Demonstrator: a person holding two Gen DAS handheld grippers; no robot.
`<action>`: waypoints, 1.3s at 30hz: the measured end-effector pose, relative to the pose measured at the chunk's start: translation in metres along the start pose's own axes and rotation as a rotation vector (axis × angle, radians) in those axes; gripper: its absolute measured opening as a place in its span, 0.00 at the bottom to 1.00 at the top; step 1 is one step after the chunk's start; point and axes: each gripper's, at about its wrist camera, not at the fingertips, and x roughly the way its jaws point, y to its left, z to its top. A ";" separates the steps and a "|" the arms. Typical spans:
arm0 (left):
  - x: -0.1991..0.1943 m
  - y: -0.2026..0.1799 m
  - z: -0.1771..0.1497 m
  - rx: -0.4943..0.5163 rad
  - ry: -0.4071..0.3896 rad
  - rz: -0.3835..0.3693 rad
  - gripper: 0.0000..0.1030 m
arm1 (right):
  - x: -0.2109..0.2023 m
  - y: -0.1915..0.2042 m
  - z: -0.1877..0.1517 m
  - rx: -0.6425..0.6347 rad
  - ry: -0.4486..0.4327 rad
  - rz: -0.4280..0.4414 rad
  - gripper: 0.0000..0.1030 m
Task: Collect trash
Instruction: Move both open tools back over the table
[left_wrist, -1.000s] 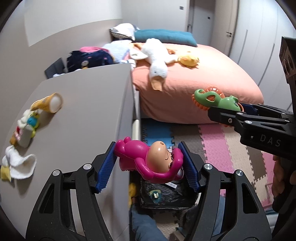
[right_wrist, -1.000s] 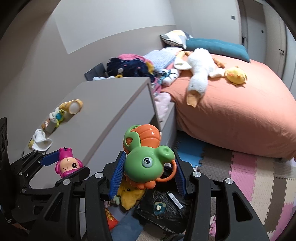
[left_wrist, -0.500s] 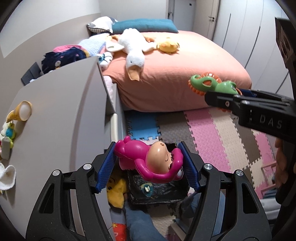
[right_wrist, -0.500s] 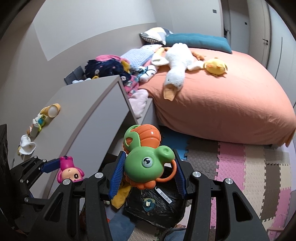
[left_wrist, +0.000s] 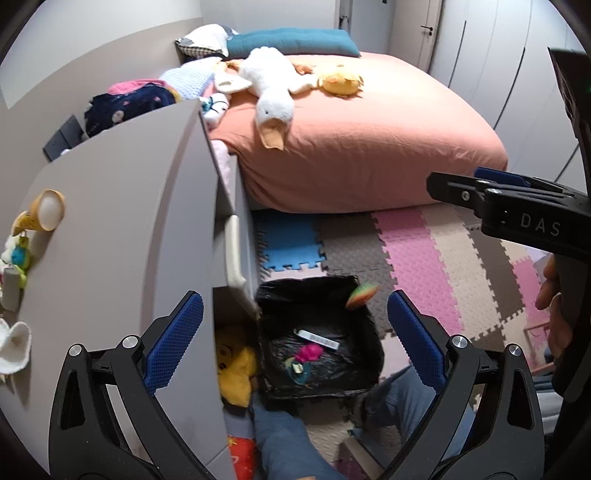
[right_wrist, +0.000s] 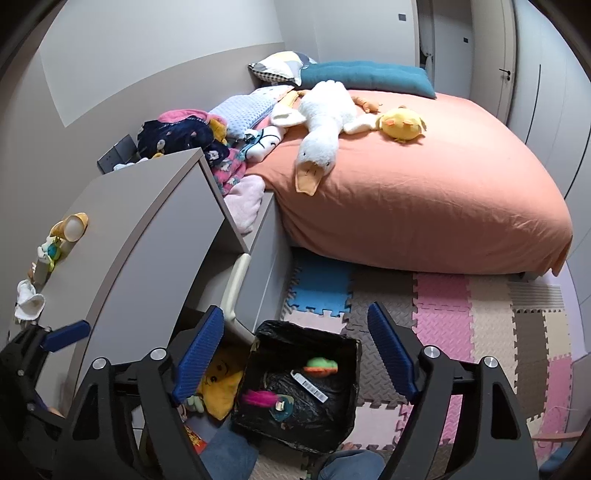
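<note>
A bin lined with a black bag (left_wrist: 373, 343) (right_wrist: 352, 369) stands on the floor below both grippers. My left gripper (left_wrist: 295, 332) is open and empty above it. My right gripper (right_wrist: 295, 350) is open and empty too; it also shows at the right of the left wrist view (left_wrist: 480, 188). The pink doll (left_wrist: 308, 352) (right_wrist: 258, 398) lies in the bin. The green and orange toy (left_wrist: 362, 294) (right_wrist: 320, 364) is blurred in mid-air at the bin's mouth. A white barcode strip (left_wrist: 318, 336) (right_wrist: 309, 387) lies inside.
A grey dresser (left_wrist: 110, 240) (right_wrist: 129, 221) at left carries a yellow cup (left_wrist: 44, 210), small toys and a white cloth (left_wrist: 13, 347). A yellow plush (left_wrist: 234, 369) lies beside the bin. An orange bed (right_wrist: 406, 184) with plush toys stands behind. Foam mats (right_wrist: 443, 302) cover the floor.
Both grippers have opened. The pink doll dropped from the left gripper into the bin and the green and orange toy dropped from the right gripper toward it.
</note>
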 end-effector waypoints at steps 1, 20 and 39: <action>-0.001 0.002 -0.001 -0.004 -0.002 0.000 0.94 | 0.000 0.001 -0.001 -0.002 0.000 0.007 0.81; -0.026 0.070 -0.019 -0.160 -0.020 0.040 0.94 | 0.007 0.060 0.006 -0.088 -0.005 0.083 0.82; -0.077 0.176 -0.066 -0.398 -0.074 0.198 0.94 | 0.016 0.157 0.009 -0.219 0.008 0.203 0.82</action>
